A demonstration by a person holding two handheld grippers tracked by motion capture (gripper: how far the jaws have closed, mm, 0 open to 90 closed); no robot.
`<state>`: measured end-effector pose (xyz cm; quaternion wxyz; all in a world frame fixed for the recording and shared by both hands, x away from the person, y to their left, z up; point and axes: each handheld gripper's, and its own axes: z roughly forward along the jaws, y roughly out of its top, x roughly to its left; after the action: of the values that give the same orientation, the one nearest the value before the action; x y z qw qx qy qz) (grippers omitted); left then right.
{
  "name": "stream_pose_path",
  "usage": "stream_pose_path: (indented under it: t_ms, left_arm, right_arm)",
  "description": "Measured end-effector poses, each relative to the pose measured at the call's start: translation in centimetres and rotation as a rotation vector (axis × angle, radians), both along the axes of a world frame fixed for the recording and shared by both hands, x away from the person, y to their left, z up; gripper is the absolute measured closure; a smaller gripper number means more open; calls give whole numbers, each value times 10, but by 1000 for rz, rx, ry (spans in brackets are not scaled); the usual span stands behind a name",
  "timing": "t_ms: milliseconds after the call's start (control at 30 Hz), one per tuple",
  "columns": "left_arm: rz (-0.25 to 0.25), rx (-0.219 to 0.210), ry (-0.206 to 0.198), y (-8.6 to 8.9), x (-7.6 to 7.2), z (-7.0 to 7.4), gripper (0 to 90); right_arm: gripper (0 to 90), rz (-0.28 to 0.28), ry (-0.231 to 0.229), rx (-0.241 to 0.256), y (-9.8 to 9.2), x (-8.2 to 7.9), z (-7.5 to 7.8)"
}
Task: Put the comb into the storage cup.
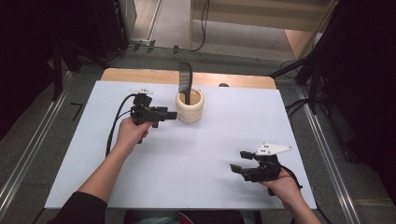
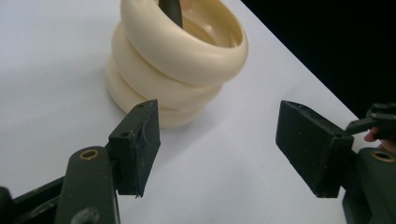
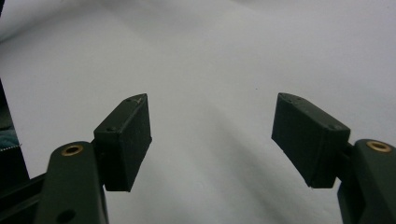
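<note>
A cream ribbed cup [image 1: 189,106] stands on the white table [image 1: 201,149] toward the back middle, with a black comb [image 1: 185,83] upright in it. My left gripper [image 1: 169,115] sits just left of the cup, open, with nothing between its jaws. In the left gripper view the cup [image 2: 173,60] stands just beyond the open left gripper [image 2: 217,140], and the comb's handle [image 2: 171,10] shows inside the rim. My right gripper [image 1: 237,161] rests near the front right of the table, open and empty. In the right gripper view the right gripper [image 3: 212,135] faces bare white tabletop.
The table's wooden back edge [image 1: 140,74] shows behind the white sheet. Black stands and cables [image 1: 303,79] sit on the floor at both sides. A cable [image 1: 116,121] trails from the left gripper. The other gripper [image 2: 378,123] shows at the right edge of the left gripper view.
</note>
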<state>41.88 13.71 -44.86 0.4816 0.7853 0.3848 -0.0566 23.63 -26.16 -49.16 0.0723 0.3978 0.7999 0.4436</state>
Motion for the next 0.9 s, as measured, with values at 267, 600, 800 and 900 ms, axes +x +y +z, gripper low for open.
stream_pose_path:
  t_ms: [267, 600, 800, 900]
  left_arm:
    - [-19, 20, -2, 1, -17, -2, 316]
    - [-42, 31, 4, 7, -36, -3, 316]
    - [-55, 42, -4, 12, -48, -4, 316]
    - [-62, 41, -1, 15, -53, -4, 316]
  right_arm:
    - [264, 1, 0, 2, -1, 0, 0]
    - [264, 0, 2, 0, -1, 0, 0]
    - [264, 2, 4, 1, -1, 0, 0]
    - [264, 3, 6, 2, -1, 0, 0]
